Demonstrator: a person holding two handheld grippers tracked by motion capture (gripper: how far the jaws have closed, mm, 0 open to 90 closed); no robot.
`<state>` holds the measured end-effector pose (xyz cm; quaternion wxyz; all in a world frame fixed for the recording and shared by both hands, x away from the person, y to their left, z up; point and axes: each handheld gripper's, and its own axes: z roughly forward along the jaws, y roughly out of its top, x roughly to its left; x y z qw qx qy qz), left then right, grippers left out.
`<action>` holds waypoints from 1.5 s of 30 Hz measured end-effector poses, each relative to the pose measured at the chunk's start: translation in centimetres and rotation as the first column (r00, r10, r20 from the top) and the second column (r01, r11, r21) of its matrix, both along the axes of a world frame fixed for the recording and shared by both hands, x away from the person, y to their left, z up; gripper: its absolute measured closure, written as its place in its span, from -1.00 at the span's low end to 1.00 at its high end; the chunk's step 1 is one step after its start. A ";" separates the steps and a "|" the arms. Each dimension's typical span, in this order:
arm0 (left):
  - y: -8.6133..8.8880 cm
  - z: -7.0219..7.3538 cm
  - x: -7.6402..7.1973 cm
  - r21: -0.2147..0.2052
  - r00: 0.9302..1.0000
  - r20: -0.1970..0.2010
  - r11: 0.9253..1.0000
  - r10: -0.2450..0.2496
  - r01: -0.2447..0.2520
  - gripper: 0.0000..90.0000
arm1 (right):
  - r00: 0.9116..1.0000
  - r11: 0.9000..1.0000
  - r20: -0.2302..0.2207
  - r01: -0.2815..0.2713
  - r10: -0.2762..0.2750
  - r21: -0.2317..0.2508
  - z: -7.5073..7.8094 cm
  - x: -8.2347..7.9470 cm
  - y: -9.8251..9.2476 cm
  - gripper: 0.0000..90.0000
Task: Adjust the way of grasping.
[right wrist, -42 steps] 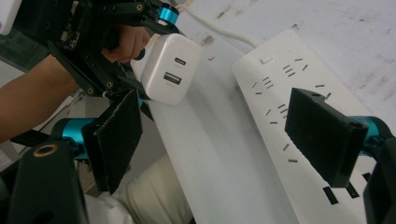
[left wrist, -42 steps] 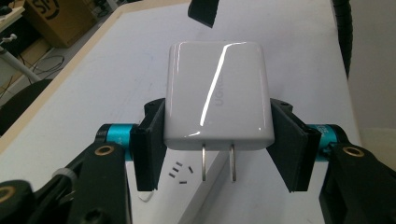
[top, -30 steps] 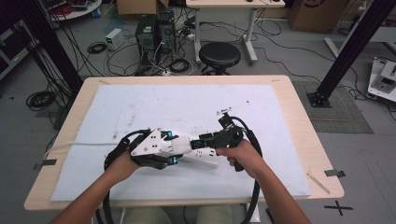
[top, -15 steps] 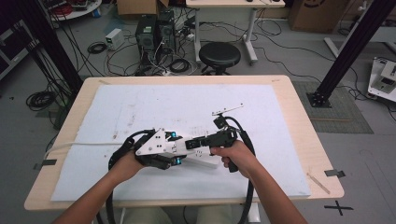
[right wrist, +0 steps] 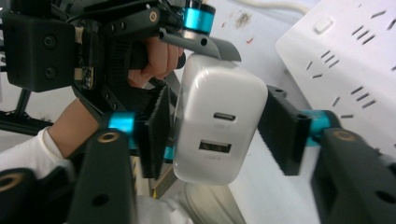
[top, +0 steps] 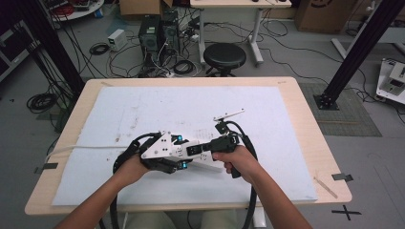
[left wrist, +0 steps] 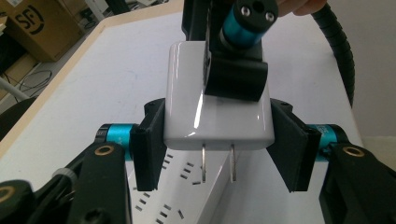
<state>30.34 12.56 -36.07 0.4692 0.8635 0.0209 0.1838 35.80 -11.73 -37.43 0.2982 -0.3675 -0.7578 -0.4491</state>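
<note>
On the white-covered table (top: 143,109), your left gripper (left wrist: 215,140) pinches the white charger (left wrist: 215,107) above the power strip (left wrist: 187,196). Your right gripper (right wrist: 219,135) has just been closing around it, pads not yet pressing both sides. Finish that grip, then line the prongs up with a socket.

Both forearms reach in from the near edge; the left claw (top: 188,157) is clamped tight, and the right claw (top: 203,151), meeting it tip to tip, has just been closing.
</note>
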 end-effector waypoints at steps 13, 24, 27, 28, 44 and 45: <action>0.5 -0.7 0.4 -0.023 0.992 -0.121 1.000 0.018 -0.021 -0.36 | 1.000 0.999 0.003 -0.017 0.017 -0.045 -0.6 -0.2 -0.4 0.40; 3.6 -1.5 0.5 -0.120 0.972 -0.220 0.986 0.084 -0.113 -0.46 | 0.998 0.998 0.034 0.061 -0.062 0.012 -1.0 -0.5 -2.9 0.40; 4.7 -1.7 0.5 -0.131 0.964 -0.234 0.979 0.124 -0.158 -0.48 | 0.995 0.996 0.032 0.090 -0.090 0.014 -1.2 -0.7 -3.6 0.40; 5.0 -1.8 0.5 -0.132 0.962 -0.233 0.976 0.141 -0.175 -0.48 | 0.994 0.995 0.035 0.101 -0.101 0.015 -1.2 -0.7 -3.8 0.40; 8.0 -1.6 -0.6 -0.145 0.932 -0.246 0.941 0.264 -0.305 -0.50 | 0.936 0.976 0.318 0.193 -0.152 -0.101 0.1 -2.3 -7.0 0.40; 8.1 -1.6 -0.5 -0.148 0.931 -0.249 0.939 0.268 -0.310 -0.50 | 0.931 0.975 0.333 0.195 -0.149 -0.109 0.2 -2.5 -7.1 0.40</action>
